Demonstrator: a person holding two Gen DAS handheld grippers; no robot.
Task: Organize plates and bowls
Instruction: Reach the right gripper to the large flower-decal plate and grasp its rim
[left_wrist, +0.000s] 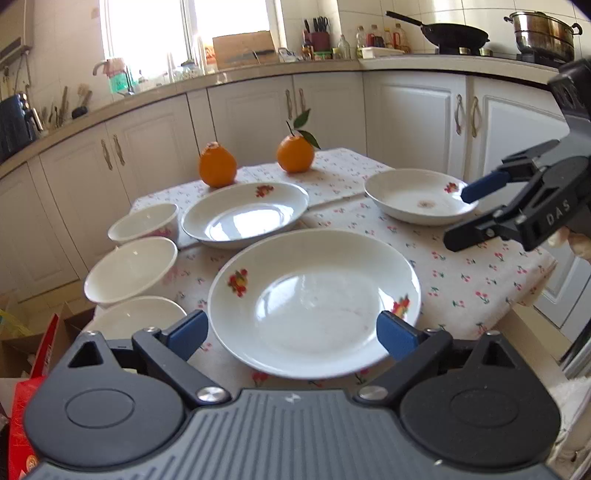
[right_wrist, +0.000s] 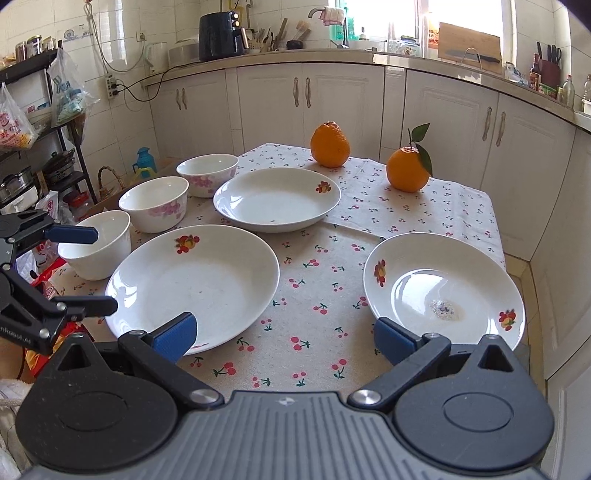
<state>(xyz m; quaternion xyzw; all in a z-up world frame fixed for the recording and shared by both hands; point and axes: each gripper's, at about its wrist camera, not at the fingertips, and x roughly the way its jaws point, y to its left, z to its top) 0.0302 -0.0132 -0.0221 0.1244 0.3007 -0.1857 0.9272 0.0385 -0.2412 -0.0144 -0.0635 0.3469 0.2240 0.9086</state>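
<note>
Three white fruit-printed plates sit on the cherry-print tablecloth (right_wrist: 317, 306). Taking the big near plate (left_wrist: 314, 299) as the landmark: the left gripper (left_wrist: 291, 334) hangs over its near rim, jaws spread wide and holding nothing. A second plate (left_wrist: 245, 214) lies just behind it, and the stained plate (right_wrist: 443, 291) is off to its right, with the right gripper (right_wrist: 284, 338) released beside it. Three bowls (right_wrist: 153, 203) line its left side. Two oranges (right_wrist: 330, 144) stand behind.
</note>
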